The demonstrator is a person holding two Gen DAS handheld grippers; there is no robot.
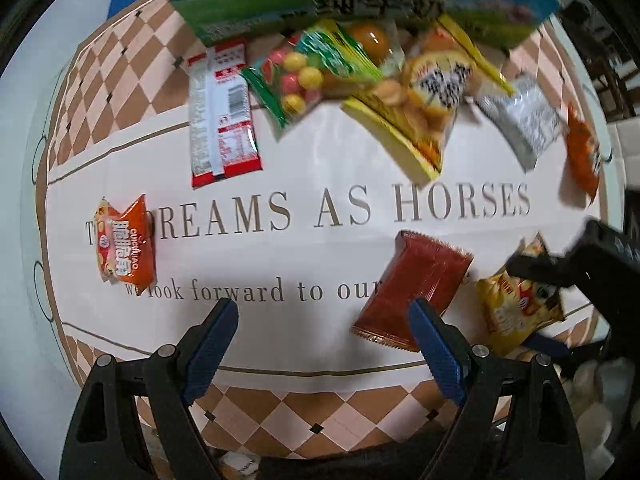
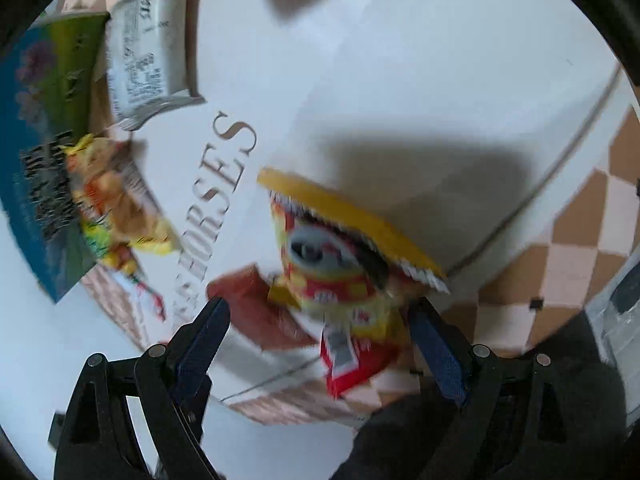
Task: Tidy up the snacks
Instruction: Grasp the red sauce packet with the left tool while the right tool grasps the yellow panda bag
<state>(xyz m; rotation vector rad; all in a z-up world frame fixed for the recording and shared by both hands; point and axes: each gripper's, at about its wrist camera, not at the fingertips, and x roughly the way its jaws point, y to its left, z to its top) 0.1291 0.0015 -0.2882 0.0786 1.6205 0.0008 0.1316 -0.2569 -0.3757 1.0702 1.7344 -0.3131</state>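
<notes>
Two grippers over table (image 1: 360,184) | left gripper (image 1: 324,344): fingers wide, nothing between, dark red packet (image 1: 416,284) just beside its right finger | right gripper (image 2: 318,344): fingers spread around yellow snack bag (image 2: 340,276), contact unclear from blur | other snacks piled at far edge

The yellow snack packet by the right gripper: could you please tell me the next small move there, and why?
Probably close the right gripper on the yellow snack packet: its open jaws already flank the packet, which lies on the tablecloth beside the dark red packet.
</notes>
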